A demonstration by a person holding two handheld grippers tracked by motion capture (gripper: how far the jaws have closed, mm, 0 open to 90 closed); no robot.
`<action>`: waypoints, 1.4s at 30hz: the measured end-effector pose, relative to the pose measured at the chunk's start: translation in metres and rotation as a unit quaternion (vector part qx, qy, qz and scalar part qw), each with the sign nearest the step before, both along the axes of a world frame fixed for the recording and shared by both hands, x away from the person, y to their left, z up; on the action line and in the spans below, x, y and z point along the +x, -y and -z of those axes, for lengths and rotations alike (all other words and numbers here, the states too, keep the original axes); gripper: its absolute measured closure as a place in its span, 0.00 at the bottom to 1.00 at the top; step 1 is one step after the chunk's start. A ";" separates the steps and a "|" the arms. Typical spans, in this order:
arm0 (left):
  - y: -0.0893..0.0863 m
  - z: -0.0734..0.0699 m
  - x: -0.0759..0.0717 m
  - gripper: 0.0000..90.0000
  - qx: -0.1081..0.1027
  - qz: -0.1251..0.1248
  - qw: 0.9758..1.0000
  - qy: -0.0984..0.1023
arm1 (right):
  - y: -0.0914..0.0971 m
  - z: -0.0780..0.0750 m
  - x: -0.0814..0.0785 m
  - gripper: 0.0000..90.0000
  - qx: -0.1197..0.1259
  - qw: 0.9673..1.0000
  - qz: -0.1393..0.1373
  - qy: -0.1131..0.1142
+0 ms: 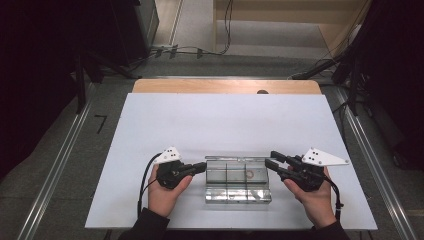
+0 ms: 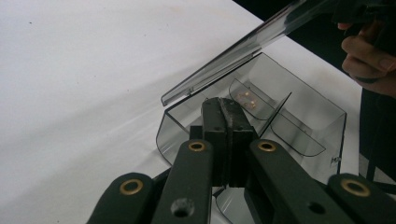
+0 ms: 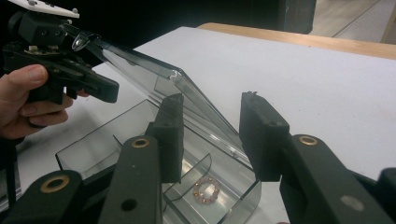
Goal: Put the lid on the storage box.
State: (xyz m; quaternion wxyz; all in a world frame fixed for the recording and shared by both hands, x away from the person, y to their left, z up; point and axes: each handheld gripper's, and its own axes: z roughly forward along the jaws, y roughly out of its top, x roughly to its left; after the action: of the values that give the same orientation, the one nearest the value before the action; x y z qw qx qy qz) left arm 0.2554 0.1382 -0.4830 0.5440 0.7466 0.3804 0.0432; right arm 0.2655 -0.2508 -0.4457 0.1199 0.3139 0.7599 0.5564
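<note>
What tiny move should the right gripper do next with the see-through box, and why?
Probably pinch shut on the lid. The right gripper has its jaws apart on either side of the tilted lid's edge, not yet pressing it. The left gripper, shut, sits at the far end wall of the clear box. With a grip, the lid could be swung safely.

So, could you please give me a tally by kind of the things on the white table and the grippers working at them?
Clear plastic box with hinged lid, lid raised: 1
Beaded ring in the box's end compartment: 1
Grippers: 2, the left gripper with jaws shut, the right gripper with jaws apart
Total: 4
</note>
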 end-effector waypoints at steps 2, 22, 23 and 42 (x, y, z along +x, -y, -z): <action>0.000 0.000 0.001 0.99 -0.005 0.001 1.000 0.000 | 0.002 0.000 -0.001 0.68 0.002 1.000 0.001 0.000; 0.005 0.001 0.003 0.99 -0.022 0.010 1.000 0.001 | 0.006 0.004 -0.006 0.61 -0.007 1.000 -0.004 -0.006; 0.005 0.001 0.003 0.99 -0.021 0.011 1.000 0.001 | 0.007 0.004 -0.006 0.59 -0.007 1.000 -0.006 -0.006; 0.006 -0.001 -0.001 0.99 -0.025 0.017 1.000 0.006 | 0.010 0.031 -0.003 0.96 -0.033 0.996 0.010 -0.078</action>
State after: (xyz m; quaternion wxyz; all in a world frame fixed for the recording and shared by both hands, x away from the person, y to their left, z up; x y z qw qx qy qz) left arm 0.2541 0.1321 -0.4816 0.5653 0.7389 0.3656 0.0293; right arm 0.2629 -0.2606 -0.4768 0.0763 0.3599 0.7816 0.5038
